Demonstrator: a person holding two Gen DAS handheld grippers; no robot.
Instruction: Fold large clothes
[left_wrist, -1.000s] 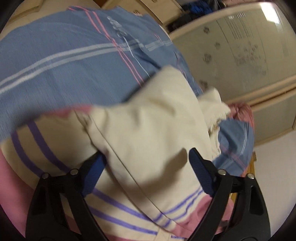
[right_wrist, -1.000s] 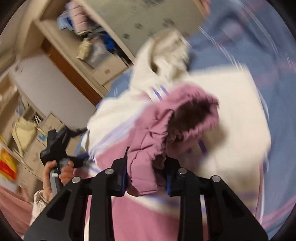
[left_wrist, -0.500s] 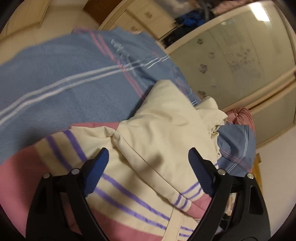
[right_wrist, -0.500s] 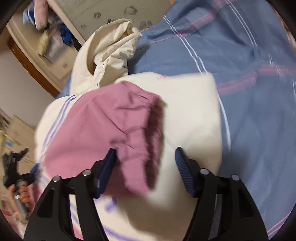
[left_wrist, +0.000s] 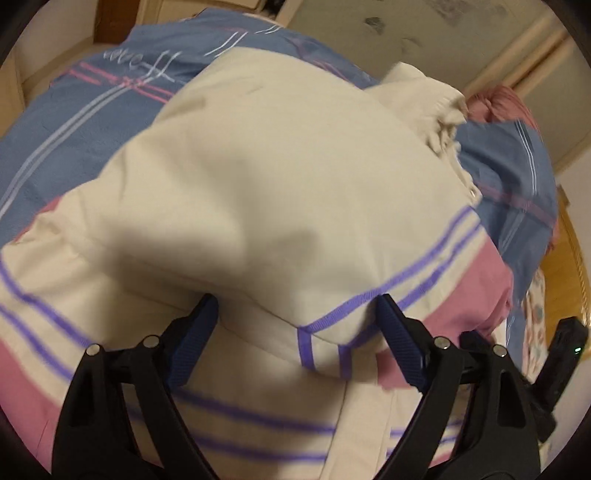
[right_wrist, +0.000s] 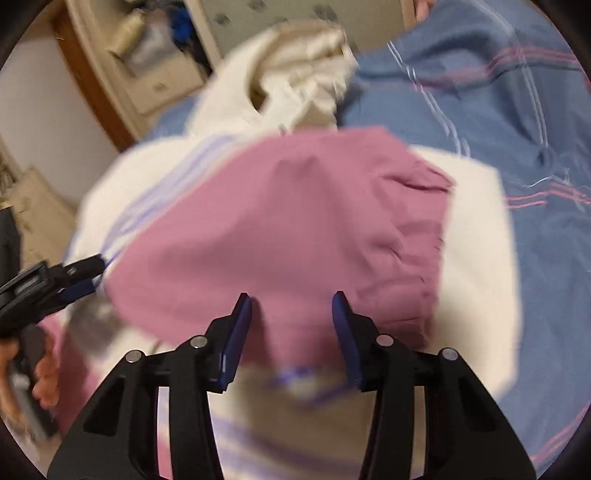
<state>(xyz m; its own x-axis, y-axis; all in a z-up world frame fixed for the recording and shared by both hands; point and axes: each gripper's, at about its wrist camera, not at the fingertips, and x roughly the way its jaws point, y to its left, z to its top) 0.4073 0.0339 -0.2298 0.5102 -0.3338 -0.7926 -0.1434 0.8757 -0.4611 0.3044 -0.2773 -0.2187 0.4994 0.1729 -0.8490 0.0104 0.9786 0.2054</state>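
A puffy cream jacket (left_wrist: 280, 177) with purple stripes and pink panels lies on a blue plaid bedspread (left_wrist: 92, 96). My left gripper (left_wrist: 295, 314) is open, its jaws wide either side of a folded cream part of the jacket. In the right wrist view the jacket's pink sleeve (right_wrist: 295, 229) lies folded across the cream body (right_wrist: 476, 236). My right gripper (right_wrist: 291, 306) is open, its jaws astride the near edge of the pink sleeve, not closed on it. The left gripper (right_wrist: 74, 277) also shows at the left of that view.
The bedspread (right_wrist: 498, 92) stretches beyond the jacket. A pale cabinet with shelves and drawers (right_wrist: 155, 62) stands behind the bed. A patterned wardrobe door (left_wrist: 424, 33) is at the back. A wooden bed frame (left_wrist: 576, 251) runs at the right edge.
My right gripper let go of the pink sleeve, which now lies flat over the jacket, then partly narrowed its jaws. My left gripper stayed open and moved closer over the cream fold.
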